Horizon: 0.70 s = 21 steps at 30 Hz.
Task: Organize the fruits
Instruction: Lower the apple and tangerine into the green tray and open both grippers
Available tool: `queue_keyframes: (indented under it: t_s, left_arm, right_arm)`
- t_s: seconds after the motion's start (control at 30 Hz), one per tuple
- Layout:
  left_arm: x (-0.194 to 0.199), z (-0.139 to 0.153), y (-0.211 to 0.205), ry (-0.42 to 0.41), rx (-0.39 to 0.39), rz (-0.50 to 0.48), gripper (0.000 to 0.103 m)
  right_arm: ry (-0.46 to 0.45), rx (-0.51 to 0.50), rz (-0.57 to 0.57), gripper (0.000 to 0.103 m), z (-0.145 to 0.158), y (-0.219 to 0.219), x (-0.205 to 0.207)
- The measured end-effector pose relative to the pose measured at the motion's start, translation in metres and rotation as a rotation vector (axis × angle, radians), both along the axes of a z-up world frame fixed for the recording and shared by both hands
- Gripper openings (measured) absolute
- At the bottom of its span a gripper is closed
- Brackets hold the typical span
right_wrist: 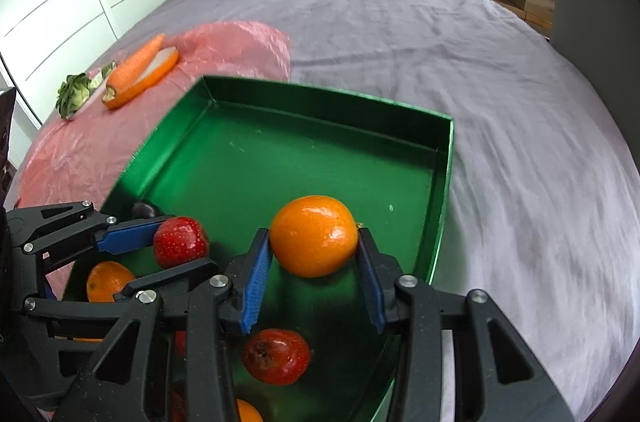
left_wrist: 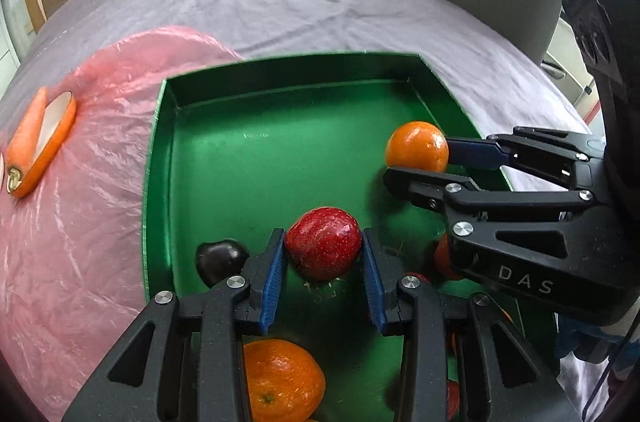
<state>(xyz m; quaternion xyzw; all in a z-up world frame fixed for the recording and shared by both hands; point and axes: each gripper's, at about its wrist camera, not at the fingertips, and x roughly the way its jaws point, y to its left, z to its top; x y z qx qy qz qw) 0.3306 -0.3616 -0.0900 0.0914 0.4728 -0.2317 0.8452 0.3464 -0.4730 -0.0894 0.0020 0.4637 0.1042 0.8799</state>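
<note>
The left claw grips a glossy, speckled red apple over the green tray on the bed. The right claw clamps a shiny orange above the tray's right side. A dark plum sits half hidden behind the left claw's finger. Another orange and a second apple are partly covered by the claws.
</note>
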Motion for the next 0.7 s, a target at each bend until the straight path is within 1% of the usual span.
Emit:
queue_keyframes:
  t_s: [0.23, 0.3, 0.33, 0.37, 0.43, 0.57, 0.63, 0.7]
  left_arm:
    - [0.002, -0.001, -0.002, 0.011, 0.004, 0.006, 0.033]
    - [0.002, 0.000, -0.001, 0.010, 0.003, 0.012, 0.035]
    - [0.003, 0.001, -0.001, 0.011, -0.002, 0.016, 0.041]
    - [0.002, 0.002, 0.001, 0.011, -0.003, 0.023, 0.042]
    - [0.002, 0.006, 0.005, 0.005, -0.005, 0.040, 0.048]
    - [-0.002, 0.013, 0.008, 0.002, -0.007, 0.036, 0.051]
    - [-0.005, 0.018, 0.010, -0.004, -0.018, 0.035, 0.054]
    - [-0.008, 0.024, 0.014, -0.008, -0.035, 0.042, 0.054]
  right_arm:
    - [0.019, 0.014, -0.007, 0.079, -0.005, -0.003, 0.001]
    - [0.022, 0.006, -0.011, 0.090, -0.005, -0.002, 0.001]
    - [0.022, 0.006, -0.010, 0.095, -0.004, -0.002, 0.001]
    - [0.018, 0.005, -0.006, 0.103, -0.003, -0.002, 0.001]
    - [0.005, 0.003, -0.014, 0.103, 0.000, -0.002, 0.000]
    - [-0.009, 0.005, -0.018, 0.103, 0.005, -0.002, -0.002]
    - [-0.019, -0.012, -0.026, 0.103, 0.007, -0.002, -0.003]
    - [-0.034, -0.004, -0.038, 0.103, 0.013, -0.003, -0.007]
